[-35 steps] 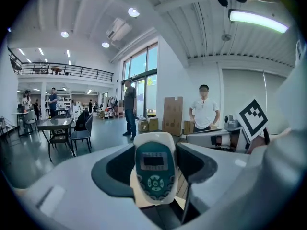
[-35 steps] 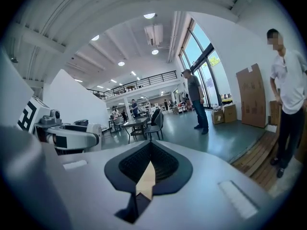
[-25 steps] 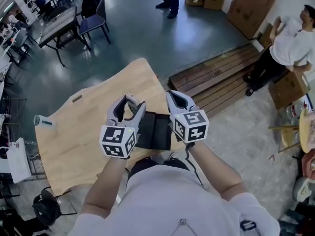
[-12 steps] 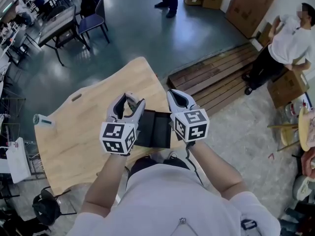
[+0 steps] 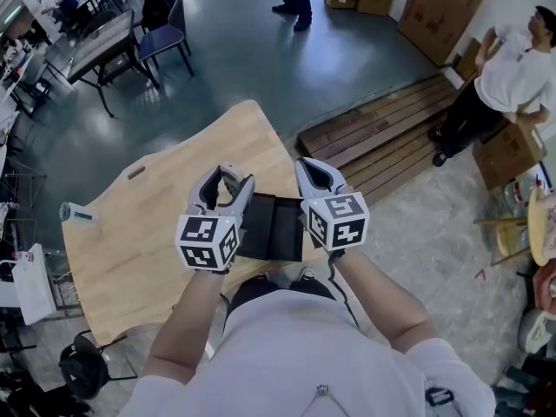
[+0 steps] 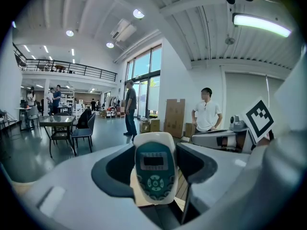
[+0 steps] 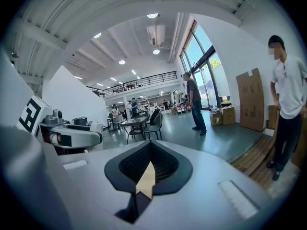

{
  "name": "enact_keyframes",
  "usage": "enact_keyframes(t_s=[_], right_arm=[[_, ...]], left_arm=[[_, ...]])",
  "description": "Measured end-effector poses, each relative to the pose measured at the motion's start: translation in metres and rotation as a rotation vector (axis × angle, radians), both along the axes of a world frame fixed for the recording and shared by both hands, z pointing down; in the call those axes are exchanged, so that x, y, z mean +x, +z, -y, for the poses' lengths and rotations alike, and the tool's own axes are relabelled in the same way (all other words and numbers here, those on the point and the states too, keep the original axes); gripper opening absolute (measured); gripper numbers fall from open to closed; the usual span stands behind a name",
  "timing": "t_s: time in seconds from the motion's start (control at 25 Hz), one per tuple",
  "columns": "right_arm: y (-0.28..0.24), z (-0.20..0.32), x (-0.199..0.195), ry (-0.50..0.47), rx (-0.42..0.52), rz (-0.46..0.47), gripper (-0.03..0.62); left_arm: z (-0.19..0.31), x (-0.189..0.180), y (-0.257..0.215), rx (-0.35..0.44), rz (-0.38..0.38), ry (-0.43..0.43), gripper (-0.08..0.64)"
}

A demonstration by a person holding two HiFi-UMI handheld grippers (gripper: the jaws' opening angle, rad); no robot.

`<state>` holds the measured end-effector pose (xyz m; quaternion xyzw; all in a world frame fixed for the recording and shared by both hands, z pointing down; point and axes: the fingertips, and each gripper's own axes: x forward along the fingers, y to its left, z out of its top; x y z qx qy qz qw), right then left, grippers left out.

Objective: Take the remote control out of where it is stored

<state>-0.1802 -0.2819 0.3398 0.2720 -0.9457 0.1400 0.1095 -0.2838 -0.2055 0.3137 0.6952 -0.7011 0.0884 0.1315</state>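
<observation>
The remote control point(image 6: 153, 174) is white with a teal face, a small screen and round buttons. It stands upright between the jaws of my left gripper point(image 6: 153, 152), which is shut on it. In the head view the left gripper point(image 5: 228, 188) is held over the table, just left of an open black case point(image 5: 276, 228) at the table's near edge. My right gripper point(image 5: 316, 177) hovers at the case's right side. In its own view the right gripper point(image 7: 149, 153) has its pads closed together with nothing between them.
The wooden table point(image 5: 148, 233) carries a small white and teal object point(image 5: 76, 215) at its left edge. A wooden pallet point(image 5: 382, 137) lies on the floor to the right. A person point(image 5: 512, 68) stands at the far right; chairs and a table point(image 5: 113, 42) are at the back left.
The left gripper with the remote has edged slightly upward. The right gripper and the black case have stayed in place.
</observation>
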Motion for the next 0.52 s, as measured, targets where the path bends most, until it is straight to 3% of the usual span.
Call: enact_keyframes(t_s=[0.52], right_arm=[[0.0033, -0.0040, -0.0044, -0.003, -0.013, 0.002, 0.026]], left_arm=[[-0.0033, -0.0027, 0.0046, -0.011, -0.004, -0.004, 0.276]])
